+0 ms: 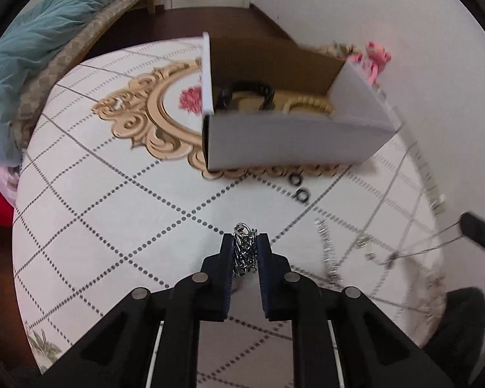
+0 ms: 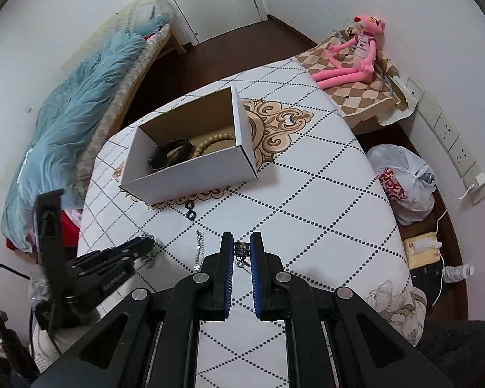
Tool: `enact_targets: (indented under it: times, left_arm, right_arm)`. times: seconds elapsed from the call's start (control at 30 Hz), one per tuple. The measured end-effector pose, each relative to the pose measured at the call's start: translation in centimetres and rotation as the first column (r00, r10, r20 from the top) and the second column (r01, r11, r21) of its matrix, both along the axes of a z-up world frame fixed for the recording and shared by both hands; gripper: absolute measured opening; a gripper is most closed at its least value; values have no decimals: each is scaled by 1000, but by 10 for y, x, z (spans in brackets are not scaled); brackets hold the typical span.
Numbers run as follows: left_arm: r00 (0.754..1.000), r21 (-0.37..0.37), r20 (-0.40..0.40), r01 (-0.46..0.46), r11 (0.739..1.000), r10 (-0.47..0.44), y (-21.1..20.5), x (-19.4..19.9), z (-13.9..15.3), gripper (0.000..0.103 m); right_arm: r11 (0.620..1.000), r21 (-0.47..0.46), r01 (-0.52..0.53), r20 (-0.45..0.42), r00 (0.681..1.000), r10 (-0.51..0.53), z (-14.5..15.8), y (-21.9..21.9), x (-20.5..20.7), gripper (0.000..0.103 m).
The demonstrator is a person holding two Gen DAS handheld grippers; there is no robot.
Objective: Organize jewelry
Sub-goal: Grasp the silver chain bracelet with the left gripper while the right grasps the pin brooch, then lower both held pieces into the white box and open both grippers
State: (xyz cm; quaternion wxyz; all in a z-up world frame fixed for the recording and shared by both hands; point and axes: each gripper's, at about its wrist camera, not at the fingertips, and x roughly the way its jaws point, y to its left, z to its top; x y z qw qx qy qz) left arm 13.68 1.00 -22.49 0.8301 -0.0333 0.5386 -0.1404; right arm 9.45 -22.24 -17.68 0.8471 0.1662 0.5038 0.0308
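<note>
Left gripper (image 1: 245, 245): jaws nearly closed, a bunched silver chain (image 1: 244, 252) clamped between the pads, low over the tabletop (image 1: 113, 226). Right gripper (image 2: 241, 249): jaws narrowly set, a small dark metal bead (image 2: 241, 249) pinched at the tips, a thin chain trailing below it. A silver bracelet (image 2: 199, 250) is seen lying flat just left of the right jaws. Two black rings (image 2: 190, 210) are noted further on, just before the white cardboard box (image 2: 194, 177). Inside the box, a black bangle (image 2: 171, 156) and a wooden bead string (image 2: 215, 142) are held.
</note>
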Motion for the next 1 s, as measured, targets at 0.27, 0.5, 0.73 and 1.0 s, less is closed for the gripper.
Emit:
enact_targets:
  times: [0.27, 0.5, 0.73, 1.0]
  left_arm:
    - [997, -162, 74, 6, 987, 6, 13, -6, 81, 2]
    - [985, -190, 175, 24, 982, 10, 9, 20, 133, 1]
    - [970, -198, 240, 21, 980, 28, 8, 60, 165, 1]
    - [984, -166, 165, -38, 985, 66, 15, 77, 141, 7]
  right_arm:
    - [997, 74, -38, 56, 998, 34, 44, -6, 12, 10]
    - [995, 17, -102, 181, 979, 97, 107, 8, 52, 10]
    - [988, -26, -153, 199, 968, 155, 131, 27, 108, 10]
    - [983, -64, -172, 155, 971, 180, 115, 39, 150, 10]
